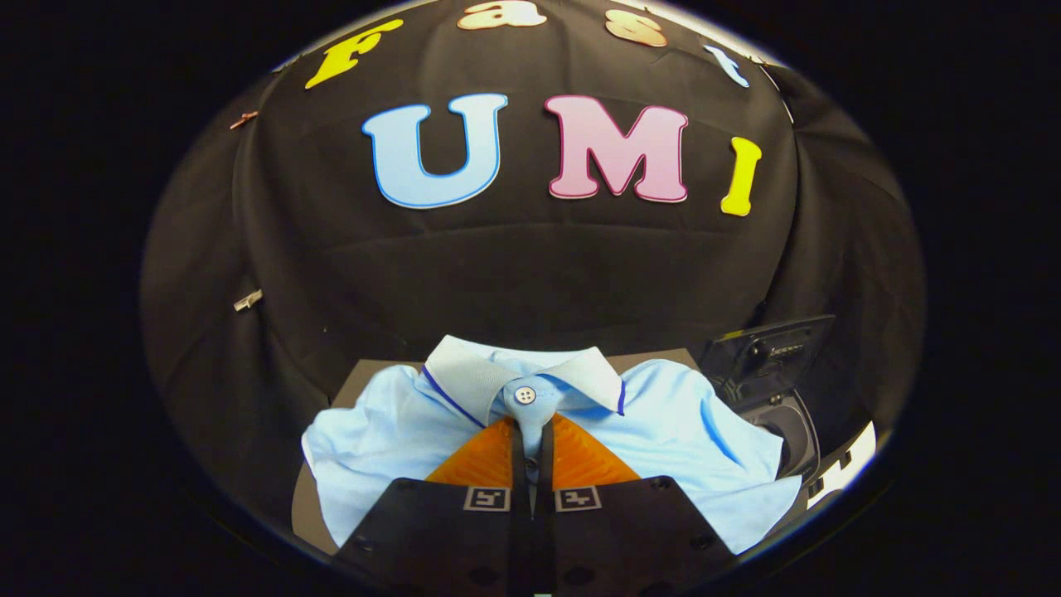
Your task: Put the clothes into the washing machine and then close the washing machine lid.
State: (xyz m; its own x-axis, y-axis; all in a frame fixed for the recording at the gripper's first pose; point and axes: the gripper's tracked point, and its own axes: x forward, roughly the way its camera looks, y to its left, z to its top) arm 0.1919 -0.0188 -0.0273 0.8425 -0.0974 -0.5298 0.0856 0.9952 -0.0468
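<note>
The gripper (530,444) was seen with its two fingers drawn together to a narrow slit, a strip of the pale blue shirt (663,423) pinched between them just below the collar button (525,395); both fingers appeared to press on the fabric. The shirt was spread directly ahead of the fingers, at twelve o'clock from them, with its collar (489,373) farthest away and its body draped to nine and three o'clock. It was carried over a grey-brown board (365,375), whose far edge and corners were visible beyond the collar and whose near left edge was exposed at about eight o'clock. The washing machine (800,439) was seen at about three o'clock from the fingers, just beside the shirt's right hem, its dark lid (767,348) raised and tilted back and its round opening partly covered by the cloth. Open room was left between the shirt and the black cloth wall (530,265) at twelve o'clock. Two small clips (247,300) were seen on the wall at ten o'clock. The machine's body was cut off, and its inside could not be made out. Whether the shirt rested on the board or hung above it could not be told.
</note>
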